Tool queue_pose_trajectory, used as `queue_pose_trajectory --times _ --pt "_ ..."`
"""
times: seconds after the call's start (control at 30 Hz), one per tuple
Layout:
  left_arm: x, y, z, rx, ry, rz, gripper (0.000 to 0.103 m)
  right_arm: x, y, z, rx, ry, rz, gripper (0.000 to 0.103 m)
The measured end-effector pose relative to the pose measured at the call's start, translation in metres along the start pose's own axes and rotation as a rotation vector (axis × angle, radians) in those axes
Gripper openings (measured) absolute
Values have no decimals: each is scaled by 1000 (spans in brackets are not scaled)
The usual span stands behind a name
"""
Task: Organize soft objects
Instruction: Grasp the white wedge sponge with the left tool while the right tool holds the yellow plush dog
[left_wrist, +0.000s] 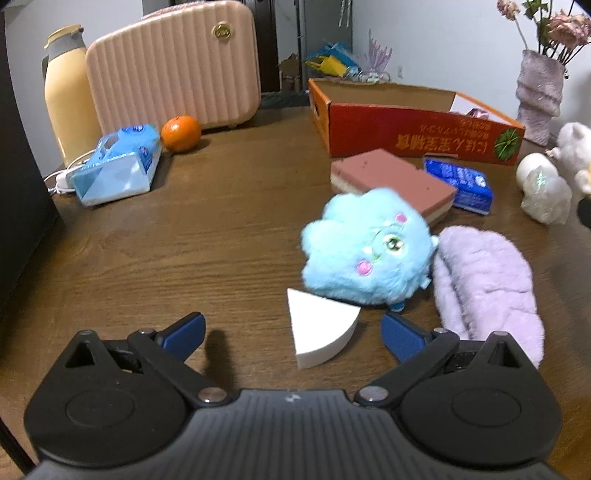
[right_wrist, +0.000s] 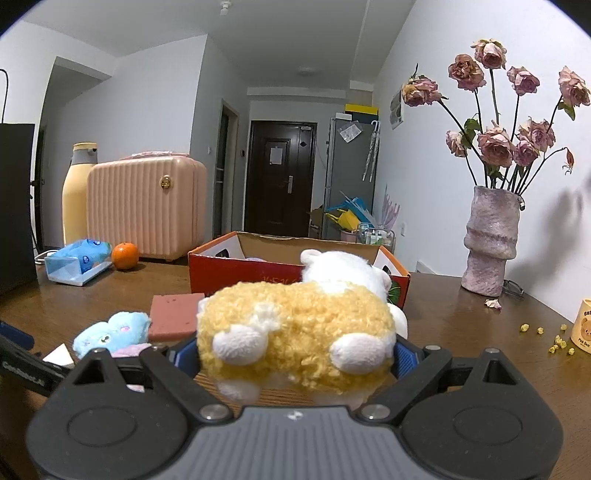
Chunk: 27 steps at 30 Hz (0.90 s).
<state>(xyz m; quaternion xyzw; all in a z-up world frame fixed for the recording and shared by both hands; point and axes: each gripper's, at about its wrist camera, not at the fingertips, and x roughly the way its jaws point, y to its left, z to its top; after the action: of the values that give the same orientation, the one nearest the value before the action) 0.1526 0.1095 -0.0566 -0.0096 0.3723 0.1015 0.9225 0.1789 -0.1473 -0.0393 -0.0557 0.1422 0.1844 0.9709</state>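
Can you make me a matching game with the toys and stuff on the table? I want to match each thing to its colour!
Things:
1. fluffy round plush
2. wedge sponge
3. curly plush in the right gripper
4. fuzzy pouch

Colours:
A. white
B. lilac
C. light blue
D. yellow with white paws

Pairs: 1-C, 2-A, 3-D, 4-B

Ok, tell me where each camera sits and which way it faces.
Left wrist: on the left gripper, angled down at the white wedge sponge and blue plush; its open fingers show.
Right wrist: on the right gripper, near level toward the orange box; fingers clasp a yellow plush.
Shared: box, blue plush, pink case.
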Motion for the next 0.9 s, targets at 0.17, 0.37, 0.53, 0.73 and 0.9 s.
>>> queue_pose_trajectory --times 0.17,0.37,0.53,0.73,0.9 --pt "5 3 -1 -16 19 3 103 -2 -1 0 5 -4 9 95" --pt "7 8 -1 -62 33 -6 103 -2 -1 0 4 0 15 95" --pt "7 7 -2 -65 30 -2 96 -1 -1 0 4 5 15 95" --pt "-2 5 -2 -48 -7 -38 36 2 0 0 0 15 14 95" --pt "-12 2 -4 -55 -27 -98 34 2 1 0 -2 18 14 95"
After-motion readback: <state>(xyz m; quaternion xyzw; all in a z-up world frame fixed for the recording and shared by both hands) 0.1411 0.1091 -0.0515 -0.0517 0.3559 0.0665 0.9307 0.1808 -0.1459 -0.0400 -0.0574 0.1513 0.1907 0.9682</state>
